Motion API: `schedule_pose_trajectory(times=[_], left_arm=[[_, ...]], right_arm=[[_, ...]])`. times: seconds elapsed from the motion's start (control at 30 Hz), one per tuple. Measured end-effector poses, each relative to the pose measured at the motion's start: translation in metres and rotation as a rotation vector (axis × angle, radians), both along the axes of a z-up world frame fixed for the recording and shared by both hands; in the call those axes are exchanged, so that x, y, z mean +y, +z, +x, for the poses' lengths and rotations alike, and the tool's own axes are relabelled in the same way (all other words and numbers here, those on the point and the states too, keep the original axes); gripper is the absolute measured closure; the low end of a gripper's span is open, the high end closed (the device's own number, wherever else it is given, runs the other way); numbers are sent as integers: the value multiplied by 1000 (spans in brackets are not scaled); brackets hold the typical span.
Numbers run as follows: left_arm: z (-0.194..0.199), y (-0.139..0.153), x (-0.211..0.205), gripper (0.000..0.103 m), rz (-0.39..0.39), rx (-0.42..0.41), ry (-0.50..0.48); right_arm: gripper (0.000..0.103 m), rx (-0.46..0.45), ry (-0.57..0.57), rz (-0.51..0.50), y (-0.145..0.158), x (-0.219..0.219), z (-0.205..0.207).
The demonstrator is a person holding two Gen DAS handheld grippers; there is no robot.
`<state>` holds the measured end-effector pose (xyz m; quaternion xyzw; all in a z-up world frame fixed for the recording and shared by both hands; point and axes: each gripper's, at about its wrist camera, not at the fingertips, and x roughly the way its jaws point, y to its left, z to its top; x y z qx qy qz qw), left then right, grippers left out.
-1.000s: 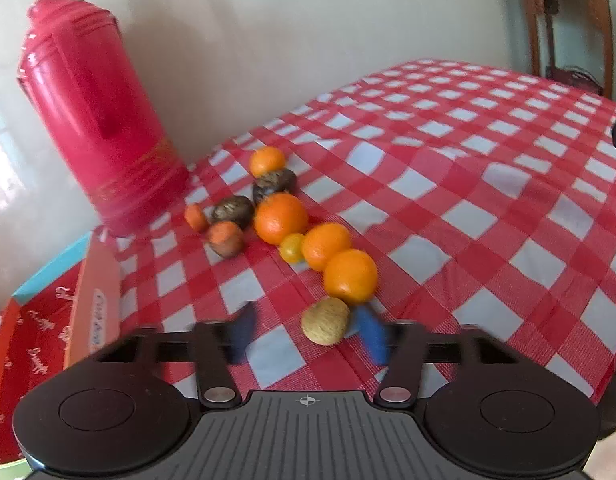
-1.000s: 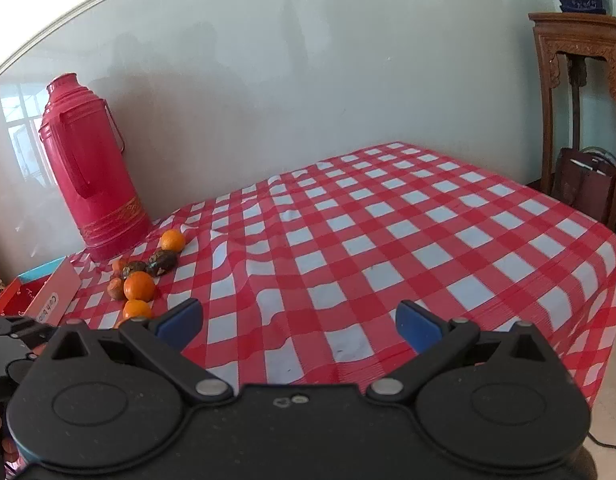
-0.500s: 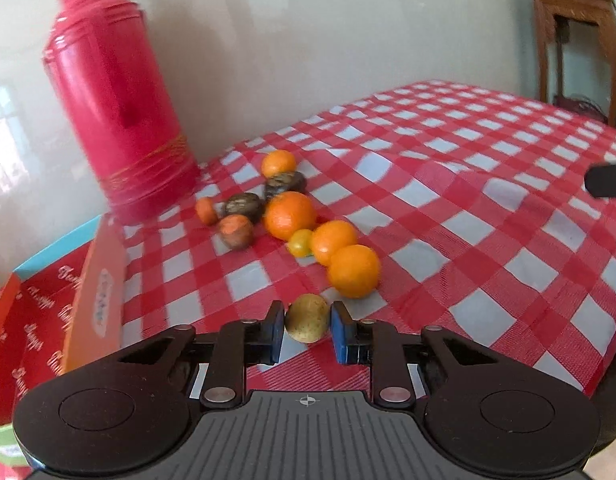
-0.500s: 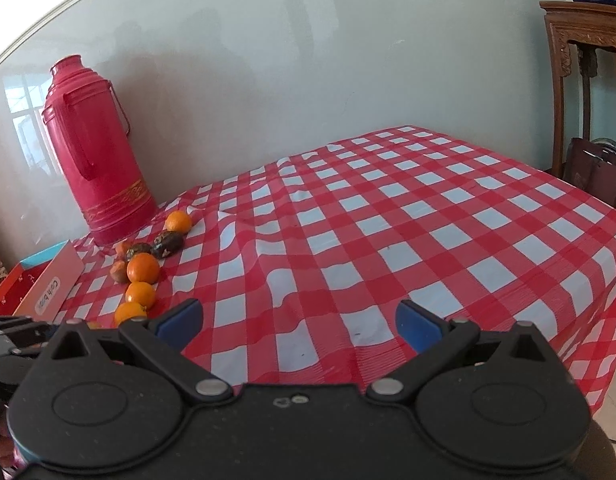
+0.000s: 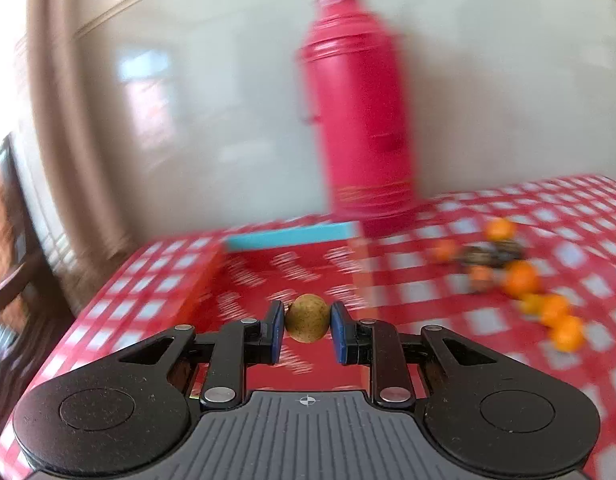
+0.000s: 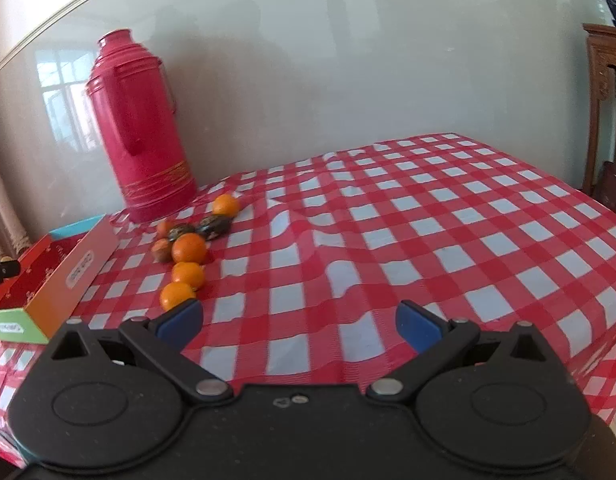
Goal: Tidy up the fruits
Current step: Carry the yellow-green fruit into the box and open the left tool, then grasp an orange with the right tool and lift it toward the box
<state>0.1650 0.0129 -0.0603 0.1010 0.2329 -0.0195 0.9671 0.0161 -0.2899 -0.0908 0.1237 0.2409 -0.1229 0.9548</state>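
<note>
With the left gripper clamped on the speckled fruit, it should lower well inside the red box before releasing, while the right gripper gapes empty.

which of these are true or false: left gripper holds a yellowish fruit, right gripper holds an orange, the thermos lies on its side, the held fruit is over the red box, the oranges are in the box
1. The left gripper is shut on the yellowish fruit. True.
2. The right gripper holds an orange. False: it is open and holds nothing.
3. The red thermos lies on its side. False: it stands upright.
4. The held fruit is in front of the red box. True.
5. The oranges are in the box. False: they lie on the checked tablecloth.
</note>
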Motion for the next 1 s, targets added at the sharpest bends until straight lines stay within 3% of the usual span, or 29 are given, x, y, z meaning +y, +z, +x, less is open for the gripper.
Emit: schedule_pose_trajectory(times=[0.23, 0.47, 0.5, 0.57, 0.6, 0.67, 0.83, 1.0], left_arm=[[36, -22, 53, 78, -58, 86, 187], [39, -32, 61, 75, -81, 117, 293], [36, -32, 59, 72, -82, 115, 297], [31, -29, 59, 43, -100, 97, 298], [27, -27, 60, 37, -115, 92, 293], [20, -21, 59, 13, -116, 68, 324], [-6, -3, 72, 12, -184, -7, 334], [-51, 1, 99, 11, -243, -73, 406]], right_arm=[[6, 15, 39, -38, 3, 19, 7], [6, 26, 72, -84, 5, 34, 13], [6, 28, 76, -90, 5, 36, 14], [6, 31, 86, -98, 6, 39, 17], [6, 31, 91, -100, 6, 41, 19], [6, 35, 103, -102, 6, 43, 22], [6, 38, 119, -111, 6, 47, 33], [6, 35, 112, -119, 0, 48, 54]])
